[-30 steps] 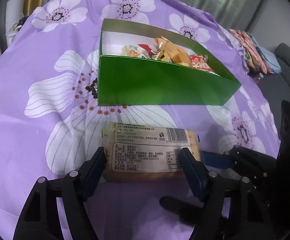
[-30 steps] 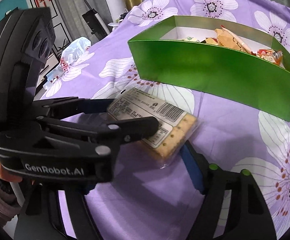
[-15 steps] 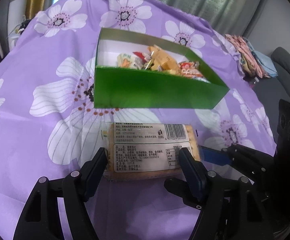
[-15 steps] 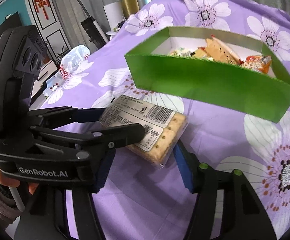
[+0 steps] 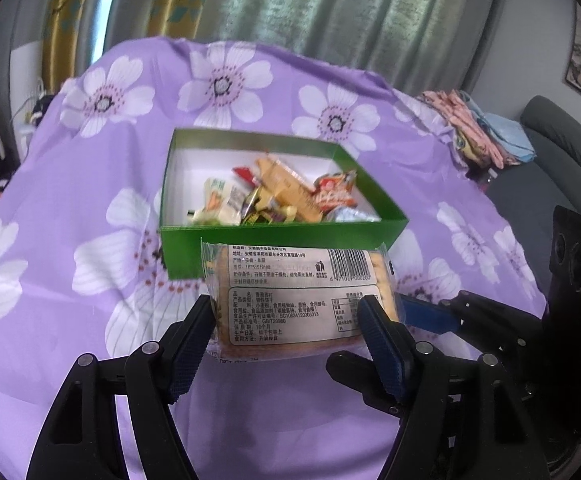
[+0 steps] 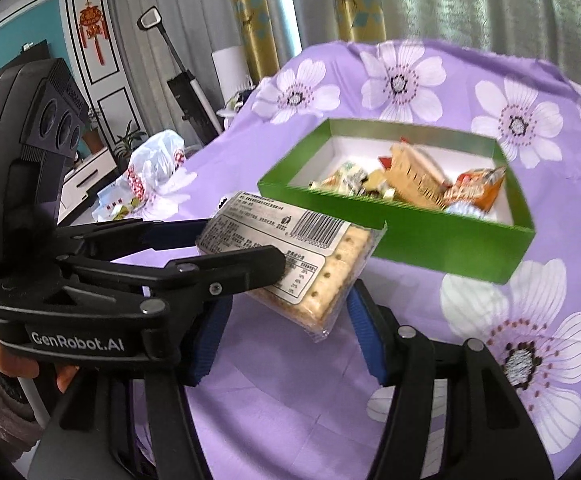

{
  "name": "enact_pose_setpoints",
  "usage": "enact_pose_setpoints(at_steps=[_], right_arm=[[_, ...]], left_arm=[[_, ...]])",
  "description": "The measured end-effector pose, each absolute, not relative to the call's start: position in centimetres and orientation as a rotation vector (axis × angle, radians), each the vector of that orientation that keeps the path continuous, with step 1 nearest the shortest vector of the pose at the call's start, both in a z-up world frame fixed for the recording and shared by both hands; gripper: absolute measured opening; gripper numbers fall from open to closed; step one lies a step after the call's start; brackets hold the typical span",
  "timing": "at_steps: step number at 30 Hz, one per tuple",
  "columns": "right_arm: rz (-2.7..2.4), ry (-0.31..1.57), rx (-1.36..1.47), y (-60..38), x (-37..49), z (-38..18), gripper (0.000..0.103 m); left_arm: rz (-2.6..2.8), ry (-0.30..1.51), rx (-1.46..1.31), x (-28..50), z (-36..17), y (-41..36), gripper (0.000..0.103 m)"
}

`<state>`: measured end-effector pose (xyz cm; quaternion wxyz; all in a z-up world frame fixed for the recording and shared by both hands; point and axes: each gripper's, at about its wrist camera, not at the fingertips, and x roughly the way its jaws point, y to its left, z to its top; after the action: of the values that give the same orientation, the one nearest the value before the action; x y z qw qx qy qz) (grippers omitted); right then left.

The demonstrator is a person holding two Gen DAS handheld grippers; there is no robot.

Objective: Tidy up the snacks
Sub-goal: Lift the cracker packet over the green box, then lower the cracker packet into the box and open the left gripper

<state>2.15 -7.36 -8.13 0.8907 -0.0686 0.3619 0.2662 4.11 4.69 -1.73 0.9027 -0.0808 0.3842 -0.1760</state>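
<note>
The left gripper [image 5: 288, 322] clamps the cracker pack [image 5: 296, 300] by its two short sides and holds it in the air, just short of the near wall of the green box [image 5: 282, 236]; the right gripper [image 6: 286, 332] stands open below the pack's end, gripping nothing that I can see. Risks, as I judge them: the slick wrapper could slip from the pads; a hard squeeze could crack the biscuits; a low carry could knock the box's near wall and shove it along the purple cloth [image 5: 90, 320]. The pack lies flat, label up; its long axis runs across the jaws, parallel to the box's near wall.
</note>
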Motion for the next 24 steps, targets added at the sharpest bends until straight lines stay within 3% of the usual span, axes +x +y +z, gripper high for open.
enact_pose_setpoints(at_steps=[24], right_arm=[[0.498, 0.605, -0.126, -10.7, 5.7, -2.5, 0.059]], left_arm=[[-0.416, 0.688, -0.160, 8.7, 3.6, 0.7, 0.073]])
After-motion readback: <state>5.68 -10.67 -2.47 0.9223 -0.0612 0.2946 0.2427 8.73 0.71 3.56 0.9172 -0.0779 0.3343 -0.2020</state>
